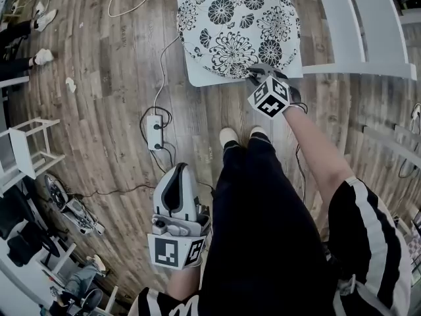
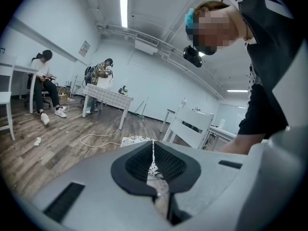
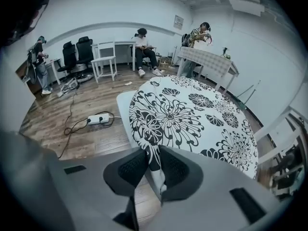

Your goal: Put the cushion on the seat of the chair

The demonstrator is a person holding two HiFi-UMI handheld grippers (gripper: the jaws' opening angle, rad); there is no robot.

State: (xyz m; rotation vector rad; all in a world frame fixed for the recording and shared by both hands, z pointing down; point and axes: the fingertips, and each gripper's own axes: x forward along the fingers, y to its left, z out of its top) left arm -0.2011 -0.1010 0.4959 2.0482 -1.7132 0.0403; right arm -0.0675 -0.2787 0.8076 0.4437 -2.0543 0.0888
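Two grippers, one marker cube (image 1: 174,251) each. Left gripper (image 1: 178,171) down by person's leg (image 1: 263,209), jaws pressed together, nothing between. Right gripper (image 1: 255,78) out front, jaws pinching near rim of cushion (image 1: 237,25). One cushion, round, white with black flowers, lying on seat of one white chair (image 1: 197,78), covers most of it. One power strip (image 1: 155,131) on wood floor (image 1: 105,78) just left of chair, cables looped round. Way back: three people (image 3: 142,43) by tables (image 3: 207,57), two black office chairs (image 3: 77,52). Wall sign (image 2: 84,48), too small to read tbh.
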